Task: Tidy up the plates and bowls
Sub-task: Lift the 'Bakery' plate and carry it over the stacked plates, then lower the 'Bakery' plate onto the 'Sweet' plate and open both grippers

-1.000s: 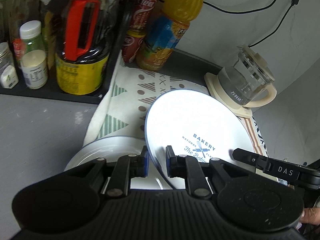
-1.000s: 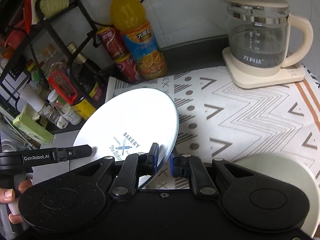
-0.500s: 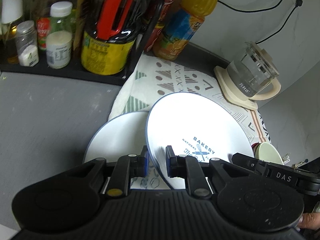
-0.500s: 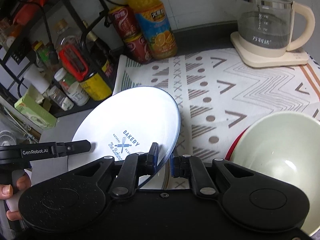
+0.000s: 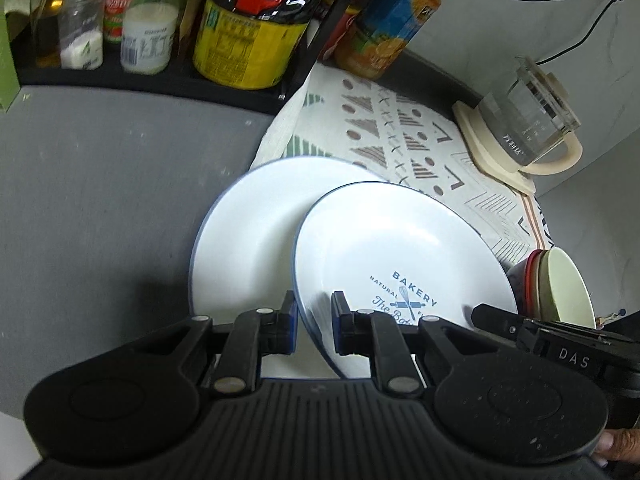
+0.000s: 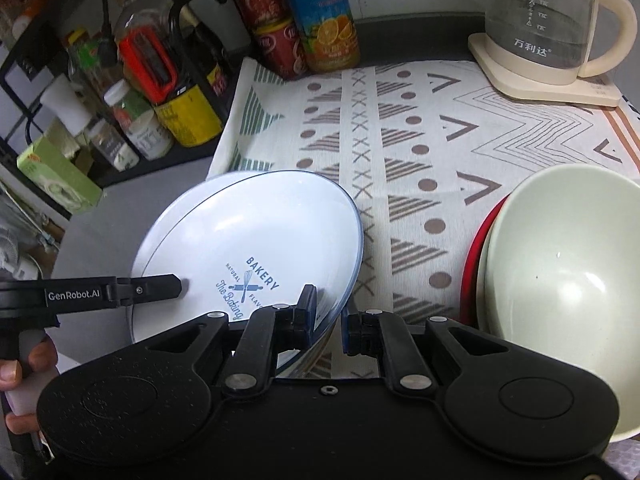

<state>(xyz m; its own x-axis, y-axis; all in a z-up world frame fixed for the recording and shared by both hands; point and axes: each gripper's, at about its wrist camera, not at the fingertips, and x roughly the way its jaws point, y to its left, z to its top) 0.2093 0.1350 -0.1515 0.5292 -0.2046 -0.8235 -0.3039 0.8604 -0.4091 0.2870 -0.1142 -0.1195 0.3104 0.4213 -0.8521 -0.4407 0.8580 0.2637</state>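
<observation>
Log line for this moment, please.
left claw: gripping BAKERY plate rim | right claw: same plate | over second plate

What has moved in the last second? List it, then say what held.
Both tools carried the BAKERY plate toward the plain white plate on the grey counter, so it now overlaps that plate, tilted. The stacked bowls came into view at right. Unchanged: the left tool and right tool each grip the plate's rim; the kettle stays on the cloth.
</observation>
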